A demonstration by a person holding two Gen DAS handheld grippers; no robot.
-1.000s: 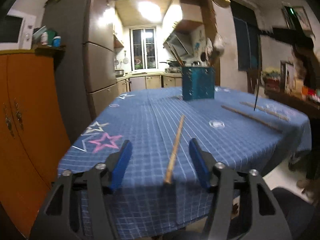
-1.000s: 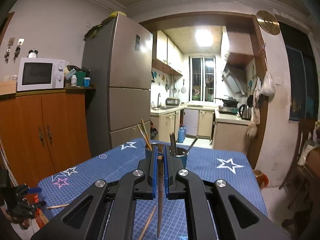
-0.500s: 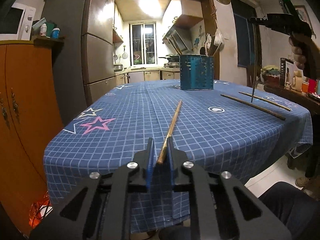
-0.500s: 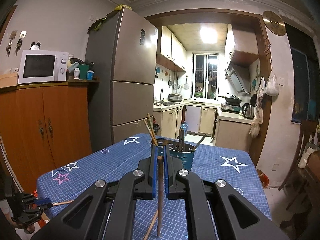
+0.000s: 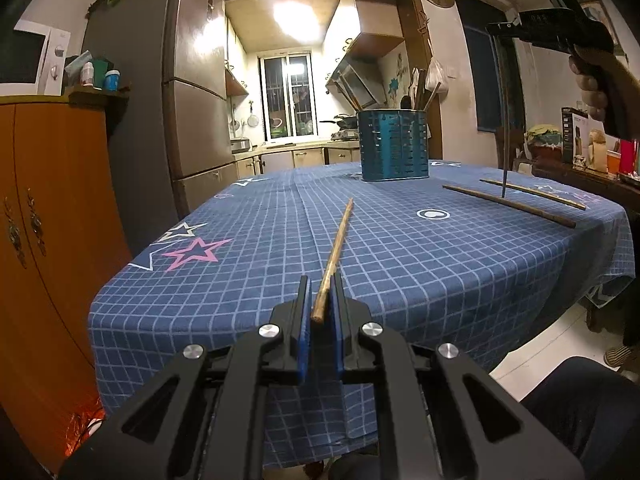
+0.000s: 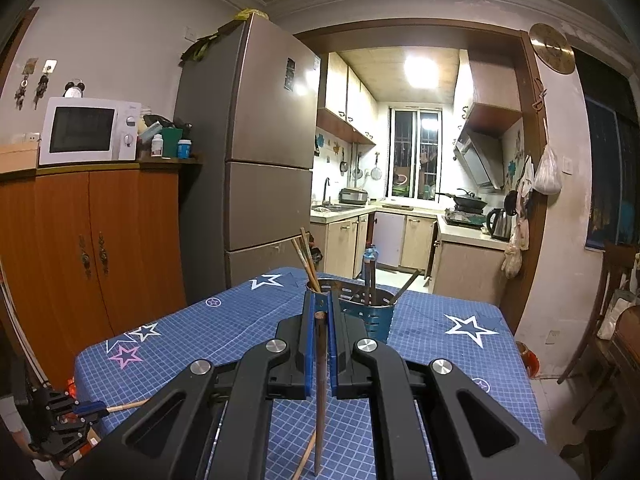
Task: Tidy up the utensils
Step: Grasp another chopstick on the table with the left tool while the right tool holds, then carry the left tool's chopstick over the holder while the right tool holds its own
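My left gripper [image 5: 320, 298] is shut on the near end of a light wooden chopstick [image 5: 338, 242] that lies along the blue checked tablecloth [image 5: 420, 264] near the front edge. My right gripper [image 6: 319, 312] is shut on a dark chopstick [image 6: 319, 392] that hangs point down above the table; it shows in the left wrist view [image 5: 505, 136] at the right. The teal slotted utensil holder [image 5: 394, 145] stands at the far end with several chopsticks in it, and shows just beyond my right fingers [image 6: 372, 316].
Two more chopsticks [image 5: 510, 204] [image 5: 534, 194] lie on the right of the table. An orange cabinet [image 5: 48, 240] and a fridge [image 5: 192, 120] stand left. A sideboard with boxes [image 5: 576, 148] stands right.
My left gripper went from open around the light chopstick to shut on its near end. My right gripper has kept its hold on the dark chopstick, high above the table.
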